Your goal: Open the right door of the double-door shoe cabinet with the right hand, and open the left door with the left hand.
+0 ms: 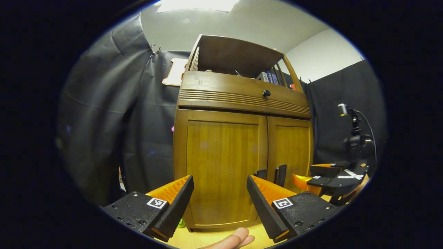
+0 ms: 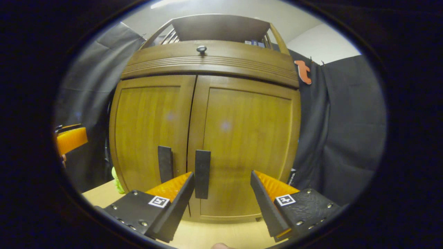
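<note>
On the pale wooden counter (image 2: 221, 235) stands the shoe cabinet (image 2: 207, 138), its two doors both closed and meeting at a dark seam down the middle. In the right gripper view the left door (image 2: 148, 131) and the right door (image 2: 249, 138) each carry an upright black handle beside that seam: the left handle (image 2: 165, 164) and the right handle (image 2: 202, 174). The right gripper (image 2: 221, 197) faces the right door with its fingers spread wide and nothing between them; its left finger (image 2: 171, 193) sits just beside the right handle, and whether they touch cannot be told. Above the doors a ribbed band carries a small dark knob (image 2: 201, 49).

In the left gripper view the left gripper (image 1: 219, 199) is pointed at the left door (image 1: 221, 162), fingers wide apart and empty, well short of the handles (image 1: 281, 174). The right gripper (image 1: 325, 178) shows off to the side, near the cabinet's front corner. A fingertip of the person's hand (image 1: 235, 240) shows at the bottom edge. A camera on a stand (image 1: 354, 138) rises beside the cabinet.
</note>
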### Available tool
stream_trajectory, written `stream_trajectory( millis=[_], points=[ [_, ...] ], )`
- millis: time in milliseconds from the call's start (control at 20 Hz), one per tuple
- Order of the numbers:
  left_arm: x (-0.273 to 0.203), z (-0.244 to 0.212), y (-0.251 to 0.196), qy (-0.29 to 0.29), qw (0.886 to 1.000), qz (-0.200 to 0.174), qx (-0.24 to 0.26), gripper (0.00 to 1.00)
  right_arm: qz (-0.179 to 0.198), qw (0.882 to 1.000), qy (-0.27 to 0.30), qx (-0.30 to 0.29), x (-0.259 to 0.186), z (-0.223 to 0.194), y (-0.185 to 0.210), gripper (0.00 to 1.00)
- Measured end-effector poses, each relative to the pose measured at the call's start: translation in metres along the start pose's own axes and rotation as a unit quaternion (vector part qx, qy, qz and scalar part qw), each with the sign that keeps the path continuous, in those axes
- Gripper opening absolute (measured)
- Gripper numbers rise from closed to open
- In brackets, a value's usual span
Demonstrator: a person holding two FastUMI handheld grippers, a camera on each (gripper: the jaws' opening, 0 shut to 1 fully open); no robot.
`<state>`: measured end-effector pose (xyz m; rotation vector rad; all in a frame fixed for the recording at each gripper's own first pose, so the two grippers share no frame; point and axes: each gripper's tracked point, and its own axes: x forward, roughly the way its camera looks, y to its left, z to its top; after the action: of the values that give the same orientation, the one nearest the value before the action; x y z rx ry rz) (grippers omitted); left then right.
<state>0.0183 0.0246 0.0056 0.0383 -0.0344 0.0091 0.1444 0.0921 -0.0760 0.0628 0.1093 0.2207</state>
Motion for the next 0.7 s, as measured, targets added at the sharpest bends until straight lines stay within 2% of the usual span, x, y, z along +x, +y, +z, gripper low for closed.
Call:
stream_trajectory(
  millis=[200,300,350,400,450,500,550,600,700],
  points=[
    [0.003,-0.009,-0.006,0.015,1.000,-0.004,-0.003,0.92,0.019,0.999,0.037,0.025,0.045,-0.032,0.013,0.97],
    [0.003,-0.012,-0.014,0.020,1.000,-0.012,-0.002,0.99,0.027,0.998,0.051,0.036,0.061,-0.041,0.019,0.94],
    [0.004,-0.012,-0.017,0.020,1.000,-0.016,0.001,0.92,0.064,0.995,0.053,0.055,0.063,-0.040,0.035,0.78],
    [0.004,-0.013,-0.020,0.019,1.000,-0.017,0.005,0.92,0.065,0.994,0.060,0.066,0.063,-0.047,0.040,0.62],
    [0.004,-0.013,-0.022,0.018,1.000,-0.017,0.010,0.92,0.059,0.995,0.055,0.064,0.062,-0.034,0.037,0.46],
    [0.003,-0.013,-0.022,0.018,1.000,-0.017,0.015,0.96,0.059,0.995,0.059,0.050,0.064,-0.043,0.036,0.30],
    [0.003,-0.014,-0.022,0.017,1.000,-0.016,0.017,0.96,0.063,0.995,0.061,0.047,0.065,-0.039,0.037,0.25],
    [0.002,-0.014,-0.023,0.018,1.000,-0.017,0.018,0.92,0.072,0.994,0.065,0.052,0.058,-0.039,0.036,0.25],
    [0.001,-0.015,-0.024,0.021,1.000,-0.021,0.009,0.92,0.093,0.991,0.069,0.063,0.047,-0.041,0.039,0.25]
  ],
)
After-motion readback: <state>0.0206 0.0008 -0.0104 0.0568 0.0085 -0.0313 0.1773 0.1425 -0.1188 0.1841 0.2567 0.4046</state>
